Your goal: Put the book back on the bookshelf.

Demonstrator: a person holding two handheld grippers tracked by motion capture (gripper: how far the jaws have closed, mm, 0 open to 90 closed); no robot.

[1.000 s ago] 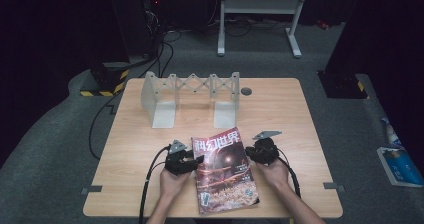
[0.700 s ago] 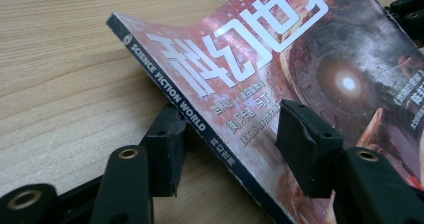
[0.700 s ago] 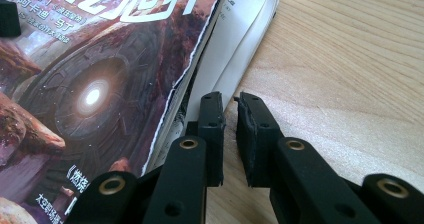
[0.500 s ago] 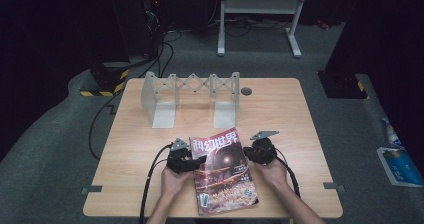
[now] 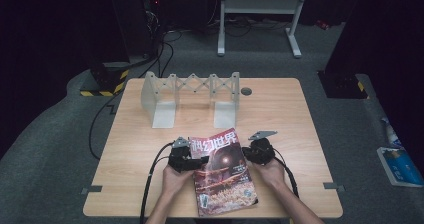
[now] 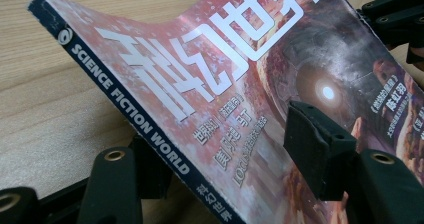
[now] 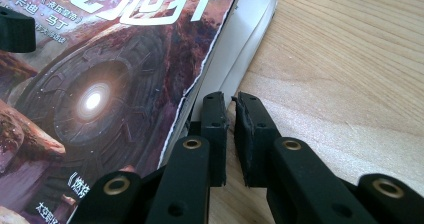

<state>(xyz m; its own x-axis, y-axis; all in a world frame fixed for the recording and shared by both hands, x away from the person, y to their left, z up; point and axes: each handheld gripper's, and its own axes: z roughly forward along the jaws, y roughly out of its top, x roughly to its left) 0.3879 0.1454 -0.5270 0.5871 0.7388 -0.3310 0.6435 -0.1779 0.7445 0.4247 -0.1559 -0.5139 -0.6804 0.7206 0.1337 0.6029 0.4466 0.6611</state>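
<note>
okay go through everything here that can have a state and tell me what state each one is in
Magazine: closed, spine edge lifted off the table.
Left hand-held gripper: shut on the magazine, one jaw above the cover, one below.
Right hand-held gripper: shut on the magazine's page edge.
Expandable rack: upright, empty.

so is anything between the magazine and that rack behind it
Nothing visible: only bare table lies between the magazine and the rack. Both grippers, left and right, already grip its edges.

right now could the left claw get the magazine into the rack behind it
Probably yes. The left claw grips the magazine at its spine edge, the right claw its page edge, and bare table lies between it and the rack.
</note>
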